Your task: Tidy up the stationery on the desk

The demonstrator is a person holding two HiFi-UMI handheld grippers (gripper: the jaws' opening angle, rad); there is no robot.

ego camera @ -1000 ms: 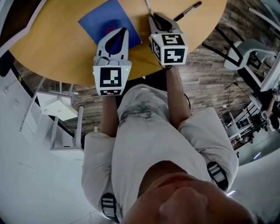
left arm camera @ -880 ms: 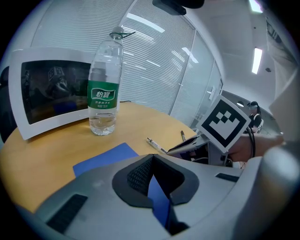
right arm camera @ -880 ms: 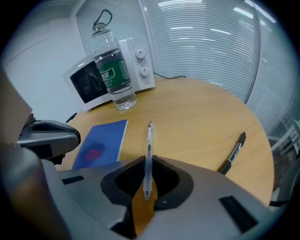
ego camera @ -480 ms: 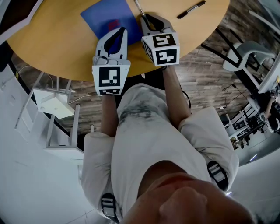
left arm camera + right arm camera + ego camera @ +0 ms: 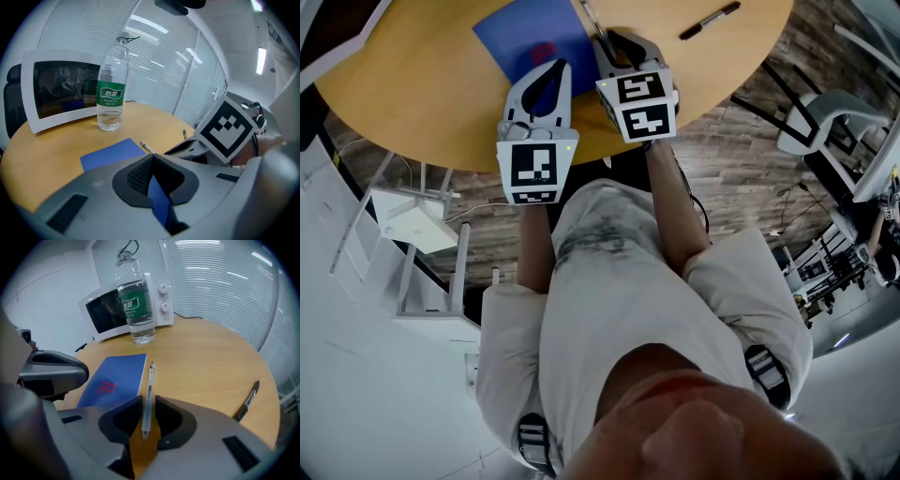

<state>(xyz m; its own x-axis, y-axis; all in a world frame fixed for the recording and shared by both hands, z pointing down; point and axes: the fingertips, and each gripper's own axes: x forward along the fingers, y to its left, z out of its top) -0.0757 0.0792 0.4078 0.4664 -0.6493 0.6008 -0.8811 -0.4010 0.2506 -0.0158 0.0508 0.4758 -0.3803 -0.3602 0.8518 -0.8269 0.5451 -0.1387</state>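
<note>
A clear pen (image 5: 148, 394) lies between the pads of my right gripper (image 5: 148, 401), its far end pointing along the right edge of the blue notebook (image 5: 117, 378). These jaws have just been opening, and thin gaps show on both sides of the pen. In the head view the right gripper (image 5: 605, 37) is at the notebook's (image 5: 530, 37) right edge, with the pen (image 5: 591, 17) sticking out past it. My left gripper (image 5: 555, 67) hovers over the notebook's near corner. In its own view its tips (image 5: 151, 157) meet, with nothing between them.
A black pen (image 5: 708, 19) lies apart on the round wooden table (image 5: 422, 103), to the right. A water bottle (image 5: 136, 301) stands in front of a white microwave (image 5: 105, 310) at the far side. The table's near edge runs just under both grippers.
My right gripper has shifted left with the clear pen, from mid-table to the notebook's right edge. The left gripper has stayed where it was.
</note>
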